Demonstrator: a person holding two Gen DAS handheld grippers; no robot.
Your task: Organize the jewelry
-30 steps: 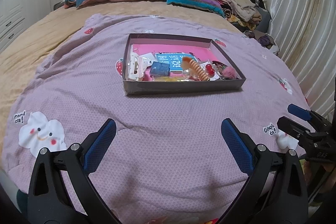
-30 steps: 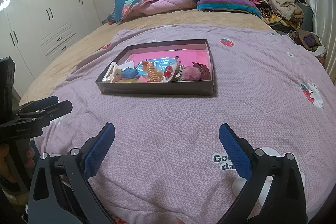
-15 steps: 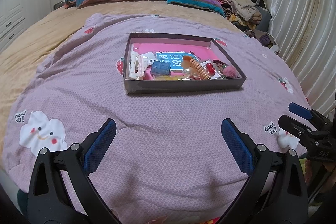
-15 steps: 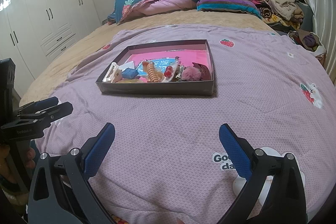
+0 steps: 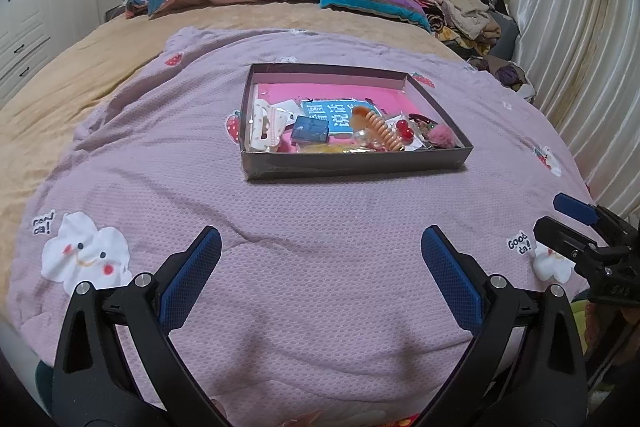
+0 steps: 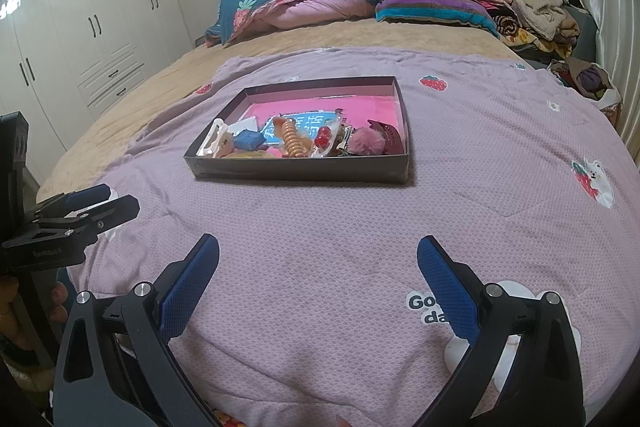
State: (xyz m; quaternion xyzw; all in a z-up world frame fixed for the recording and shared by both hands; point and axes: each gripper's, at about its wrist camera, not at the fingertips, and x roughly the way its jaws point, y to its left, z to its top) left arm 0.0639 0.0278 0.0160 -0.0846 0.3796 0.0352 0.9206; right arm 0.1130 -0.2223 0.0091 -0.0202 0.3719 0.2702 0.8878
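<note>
1. The left gripper [image 5: 320,247] and the right gripper [image 6: 318,253] both hang spread wide and empty above the lilac quilt [image 5: 304,227], near its front edge.
2. The jewelry box [image 5: 356,165] sits on the quilt mid-bed, well apart from both grippers.
3. Its near wall hides the low pieces; the orange hair claw [image 5: 378,129], white clip [image 5: 264,125] and pink pompom [image 6: 366,143] overlap in a heap, and smaller items are too tangled to identify.

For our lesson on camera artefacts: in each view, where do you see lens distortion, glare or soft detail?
Left wrist view: fisheye bends the curtain and the blanket edge, corners black; small items in the box look soft. Right wrist view: wardrobe doors bow and carry bright glare at far left; both open tools, left and right, look oversized.
</note>
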